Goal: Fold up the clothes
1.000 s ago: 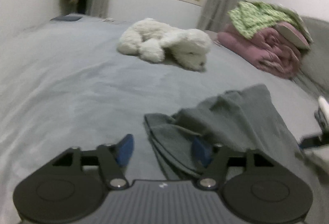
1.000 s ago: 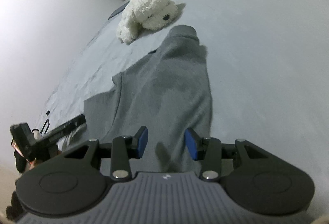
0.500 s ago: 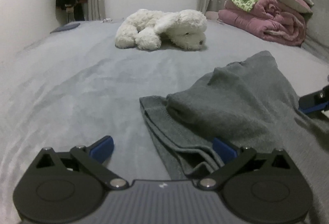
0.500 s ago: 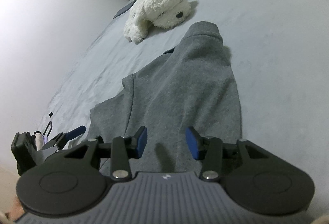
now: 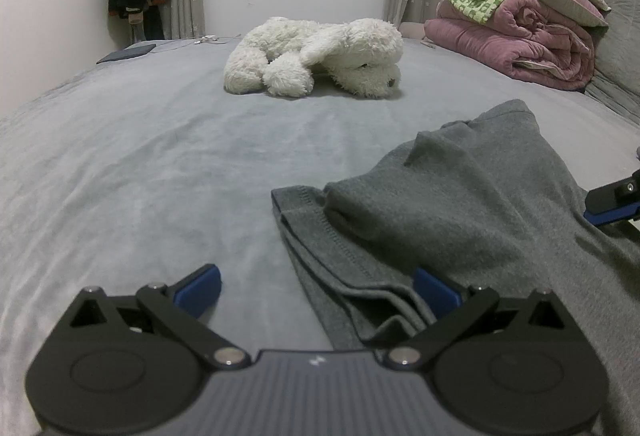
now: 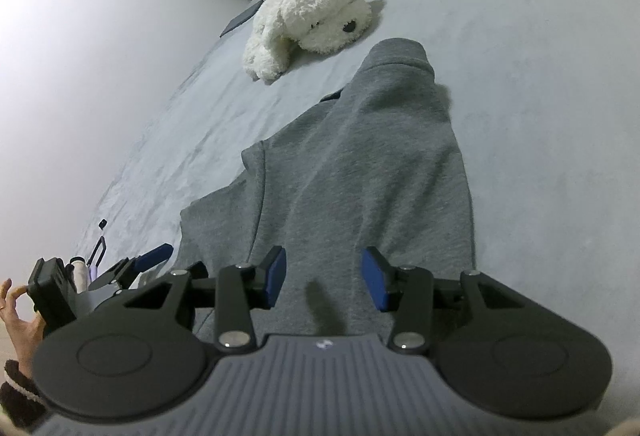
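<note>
Left wrist view: the left gripper (image 5: 316,288), jaws just spread wide and gripping nothing, tilts down over the hem of the grey knit garment (image 5: 460,204) near the grey bed (image 5: 140,156) edge; best to grab both hem layers together.

Right wrist view: the right gripper (image 6: 324,276) hovers half open, empty, angled down over the garment's middle.

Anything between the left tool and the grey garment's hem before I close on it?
Nothing visible. The left tool stands wide open, its jaws having just opened, with the hem of the grey garment lying right between them. The white plush dog and pink quilt sit far back on the bed.
</note>
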A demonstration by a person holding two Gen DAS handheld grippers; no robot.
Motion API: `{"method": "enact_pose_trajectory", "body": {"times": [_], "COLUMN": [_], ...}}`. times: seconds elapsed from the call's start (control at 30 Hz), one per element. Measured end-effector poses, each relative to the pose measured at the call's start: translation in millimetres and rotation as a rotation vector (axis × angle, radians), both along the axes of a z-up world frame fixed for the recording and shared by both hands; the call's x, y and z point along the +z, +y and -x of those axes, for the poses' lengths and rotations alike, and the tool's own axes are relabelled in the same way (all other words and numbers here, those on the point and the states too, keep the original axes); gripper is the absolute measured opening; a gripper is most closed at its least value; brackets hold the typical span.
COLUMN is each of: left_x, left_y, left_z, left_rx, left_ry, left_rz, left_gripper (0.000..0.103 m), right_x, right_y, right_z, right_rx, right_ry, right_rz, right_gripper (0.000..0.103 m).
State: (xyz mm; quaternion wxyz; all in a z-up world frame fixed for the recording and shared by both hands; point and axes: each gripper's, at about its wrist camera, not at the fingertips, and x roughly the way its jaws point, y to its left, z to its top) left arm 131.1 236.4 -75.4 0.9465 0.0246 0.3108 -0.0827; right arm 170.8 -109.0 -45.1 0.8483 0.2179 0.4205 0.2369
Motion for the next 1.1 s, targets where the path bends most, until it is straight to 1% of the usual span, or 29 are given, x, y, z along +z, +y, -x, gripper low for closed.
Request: {"method": "enact_pose_trajectory", "body": {"times": [0.63, 0.8, 1.0, 1.07, 1.1], "left_x": [0, 0, 5, 9, 11], "left_y": [-1, -1, -1, 5, 10], "left_z": [0, 0, -1, 2, 2], "left_rx": [0.002, 0.002, -0.001, 0.025, 0.045], "left_ry": [-0.001, -0.003, 0.001, -0.024, -0.03], "left_rz": [-0.001, -0.003, -0.015, 0.01, 0.038], "left_gripper": [0.103, 0.103, 0.103, 0.102, 0.102], "right_x": [-2, -4, -9, -9, -9], "right_y": [-3, -4, -6, -8, -9], "right_z": [-6, -12, -22, -25, -26], "right_rx": [-0.012, -0.021, -0.032, -0.034, -0.035], "right_ry": [-0.01, -0.031, -0.049, -0.055, -0.059], "right_rz": [-0.013, -0.014, -0.05, -0.061, -0.066], "right_gripper": [0.048, 0.048, 0.048, 0.048, 0.048]}}
